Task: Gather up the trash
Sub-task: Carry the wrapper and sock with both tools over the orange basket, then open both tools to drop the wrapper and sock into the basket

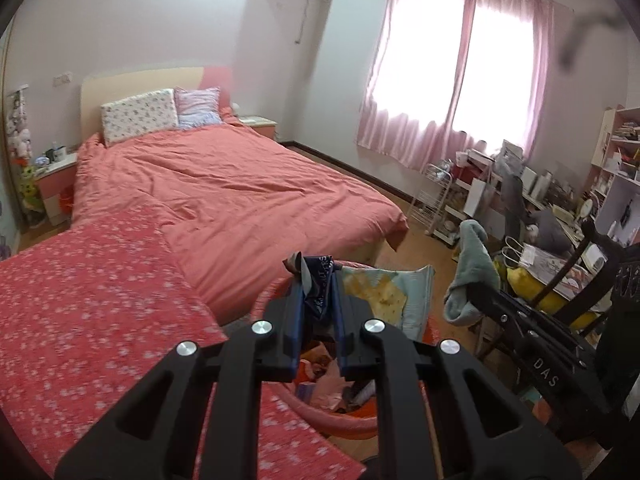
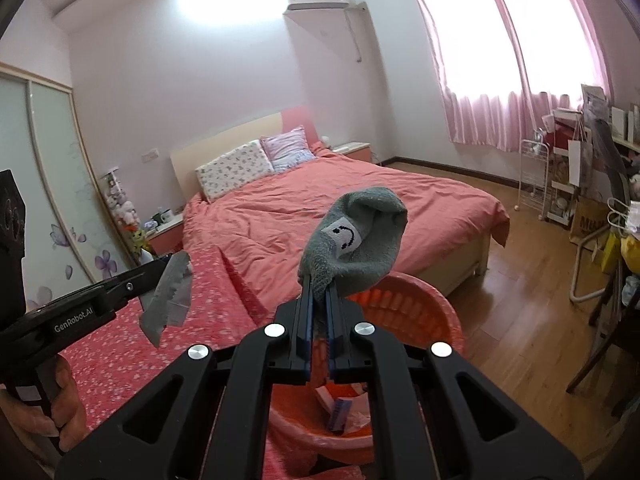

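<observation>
The left gripper (image 1: 316, 280) is clamped on a crumpled wrapper (image 1: 316, 288), dark blue with white letters on one side and silver on the other. Seen from the right wrist camera, the same left gripper (image 2: 170, 266) carries this wrapper (image 2: 168, 300) above the flowered bed cover (image 2: 132, 344), to the left of the right gripper and not yet over the basket. Below and in front of the left gripper stands a red plastic basket (image 1: 340, 424). It already holds some rubbish: pink paper, a small purple piece and other scraps that I cannot name.

The right gripper (image 2: 318, 280) is closed tight on the edge of a grey sock (image 2: 356, 232) with a small smiley label. The sock stands up in front of the fingers. The same basket (image 2: 404, 300) is just below and beyond this gripper, with white paper and a blue wrapper lying inside.

I judge that the task is in its middle part. Some rubbish is already collected in the basket, and two more things are held and are close to it, but they are not dropped in yet. What is left, as I see it, is to bring each gripper over the basket and let go. The bed (image 1: 240, 184) beyond the grippers looks free of rubbish. The far right of the room is very cluttered, and I cannot tell whether more rubbish waits there.
</observation>
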{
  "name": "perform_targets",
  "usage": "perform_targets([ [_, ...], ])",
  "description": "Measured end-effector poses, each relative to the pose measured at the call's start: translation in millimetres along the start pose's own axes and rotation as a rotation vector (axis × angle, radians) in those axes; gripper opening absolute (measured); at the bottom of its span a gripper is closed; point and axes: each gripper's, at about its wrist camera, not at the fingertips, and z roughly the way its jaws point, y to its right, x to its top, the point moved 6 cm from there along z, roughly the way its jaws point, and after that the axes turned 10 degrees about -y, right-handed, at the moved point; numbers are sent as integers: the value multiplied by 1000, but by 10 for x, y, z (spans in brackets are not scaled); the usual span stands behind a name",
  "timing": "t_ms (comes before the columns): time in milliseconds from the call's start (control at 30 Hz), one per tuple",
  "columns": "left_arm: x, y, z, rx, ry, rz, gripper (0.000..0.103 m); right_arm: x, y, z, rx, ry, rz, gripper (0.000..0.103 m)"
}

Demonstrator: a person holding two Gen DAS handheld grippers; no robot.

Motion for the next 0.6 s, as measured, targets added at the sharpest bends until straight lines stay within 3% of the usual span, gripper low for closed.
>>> perform_targets([
  [333, -64, 176, 828, -32, -115, 1, 17, -38, 308, 264, 8, -45, 36, 6],
  [400, -86, 143, 954, -24, -137, -6, 28, -46, 342, 307, 23, -59, 38, 6],
  [500, -148, 31, 1086, -8, -161, -28, 37, -88, 378, 372, 35, -83, 49, 9],
  [600, -225, -95, 1176, 1, -185, -58, 44, -140, 403, 437, 54, -114, 72, 24],
])
